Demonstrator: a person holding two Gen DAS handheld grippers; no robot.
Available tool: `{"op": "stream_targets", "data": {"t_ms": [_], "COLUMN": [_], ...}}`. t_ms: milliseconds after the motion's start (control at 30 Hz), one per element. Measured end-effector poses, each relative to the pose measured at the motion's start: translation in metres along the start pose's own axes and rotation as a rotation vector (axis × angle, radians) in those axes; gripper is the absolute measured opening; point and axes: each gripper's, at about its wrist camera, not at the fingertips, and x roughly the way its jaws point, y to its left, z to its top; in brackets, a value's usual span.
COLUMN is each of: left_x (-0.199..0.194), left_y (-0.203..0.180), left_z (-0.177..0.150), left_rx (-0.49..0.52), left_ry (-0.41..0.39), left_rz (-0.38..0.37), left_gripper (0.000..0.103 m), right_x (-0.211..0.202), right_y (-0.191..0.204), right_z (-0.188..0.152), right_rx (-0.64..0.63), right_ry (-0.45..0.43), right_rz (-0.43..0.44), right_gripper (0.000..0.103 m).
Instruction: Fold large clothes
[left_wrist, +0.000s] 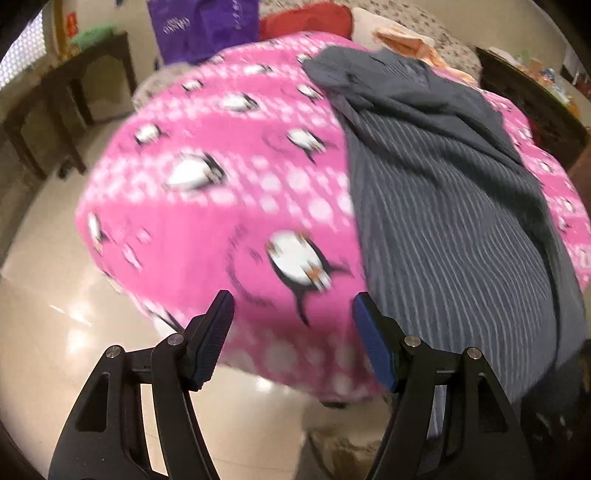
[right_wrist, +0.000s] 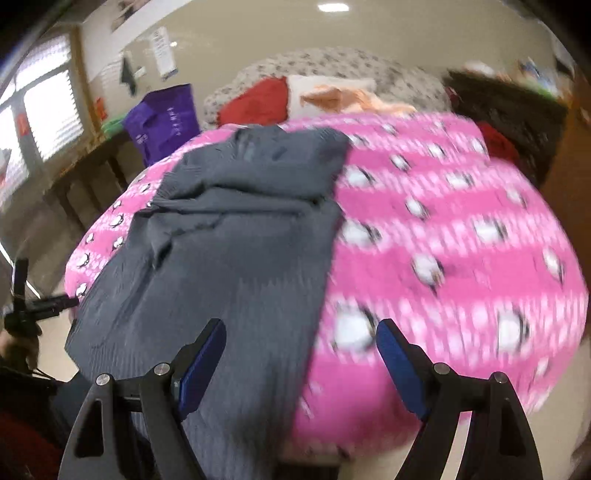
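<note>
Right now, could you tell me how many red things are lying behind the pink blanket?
2. A red cushion lies beyond the blanket near the purple bag, and a red cloth sits at the far right by the dark furniture. More may be hidden.

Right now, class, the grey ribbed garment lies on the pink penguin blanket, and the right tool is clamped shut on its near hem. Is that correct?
Not quite. The grey ribbed garment does lie on the pink penguin blanket, but the right tool is open, its fingers spread apart and gripping nothing. The right wrist view shows this.
</note>
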Motion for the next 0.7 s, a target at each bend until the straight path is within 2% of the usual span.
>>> {"op": "stream_targets", "data": {"t_ms": [133, 233, 333, 367, 400, 433, 500, 567, 667, 700], "left_x": [-0.001, -0.006, -0.024, -0.029, -0.031, -0.029, -0.020, -0.002, 0.027, 0.029], "left_y": [-0.014, -0.015, -0.019, -0.021, -0.021, -0.020, -0.021, -0.029, -0.037, -0.040], "left_z": [-0.003, 0.003, 0.010, 0.012, 0.012, 0.013, 0.017, 0.024, 0.026, 0.025], "left_rx": [0.015, -0.009, -0.001, 0.010, 0.011, 0.008, -0.002, 0.025, 0.061, 0.080], "left_ry": [-0.027, -0.042, -0.099, -0.122, -0.142, -0.153, -0.130, -0.095, -0.023, -0.028], "left_rz": [-0.042, -0.063, -0.081, -0.069, -0.059, -0.073, -0.097, -0.163, -0.153, -0.156], "left_gripper": [0.067, 0.067, 0.067, 0.069, 0.079, 0.084, 0.084, 0.084, 0.085, 0.090], "right_x": [-0.005, -0.001, 0.004, 0.006, 0.008, 0.010, 0.016, 0.022, 0.027, 0.029], "right_y": [-0.023, -0.019, -0.010, -0.009, -0.009, -0.010, -0.014, -0.015, -0.016, -0.018], "right_z": [-0.022, -0.023, -0.023, -0.022, -0.022, -0.023, -0.025, -0.025, -0.025, -0.026], "right_rx": [0.135, 0.104, 0.041, 0.027, 0.023, 0.026, 0.048, 0.051, 0.049, 0.057], "right_ry": [-0.018, -0.007, 0.008, 0.006, 0.007, 0.008, 0.017, 0.031, 0.026, 0.032], "right_rz": [0.032, 0.009, -0.012, -0.017, -0.029, -0.033, -0.038, -0.041, -0.022, -0.013], "right_gripper": [0.081, 0.081, 0.081, 0.081, 0.081, 0.081, 0.081, 0.080, 0.080, 0.079]}}
